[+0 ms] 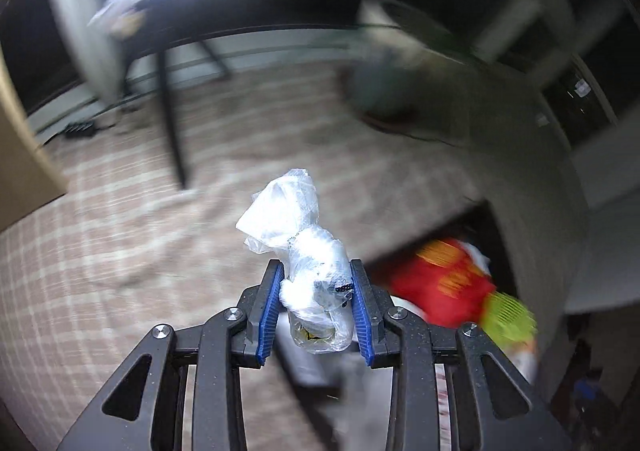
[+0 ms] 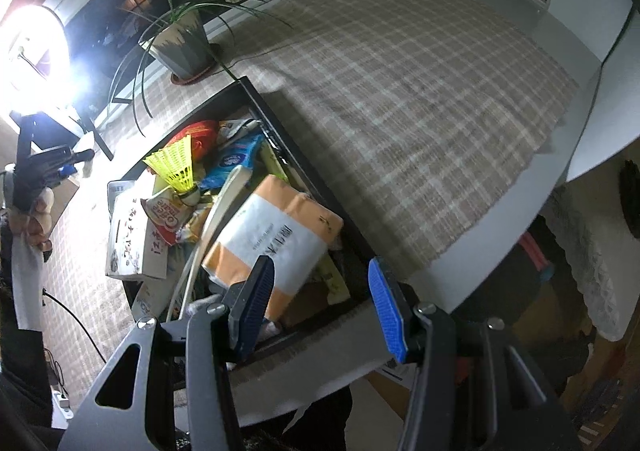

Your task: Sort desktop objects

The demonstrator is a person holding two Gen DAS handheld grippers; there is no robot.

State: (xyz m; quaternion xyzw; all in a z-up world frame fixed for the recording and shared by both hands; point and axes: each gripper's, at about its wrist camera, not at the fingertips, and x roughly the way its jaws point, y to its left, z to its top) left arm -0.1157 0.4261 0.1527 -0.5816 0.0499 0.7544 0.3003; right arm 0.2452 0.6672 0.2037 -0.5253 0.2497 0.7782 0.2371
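Observation:
My left gripper (image 1: 316, 271) is shut on a crumpled clear plastic bag (image 1: 288, 211), which sticks out past the blue pads. It hangs over the checked tablecloth (image 1: 120, 251), left of a black box (image 1: 500, 247) that holds a red packet (image 1: 440, 283) and a yellow-green shuttlecock (image 1: 508, 315). In the right wrist view the black box (image 2: 304, 179) is full: an orange-and-white tissue pack (image 2: 276, 239), a yellow shuttlecock (image 2: 176, 167), a blue wipes pack (image 2: 236, 159), a white carton (image 2: 132, 243). My right gripper (image 2: 320, 267) stands open over the box's near end, nothing between its pads. The left gripper (image 2: 76, 161), in a hand, shows far left.
A potted plant (image 2: 184, 43) stands beyond the box, and a bright lamp (image 2: 32, 51) glares at the left. The checked cloth (image 2: 420, 91) spreads right of the box up to the table's pale edge (image 2: 520, 235). A black cable (image 2: 80, 323) trails at the lower left.

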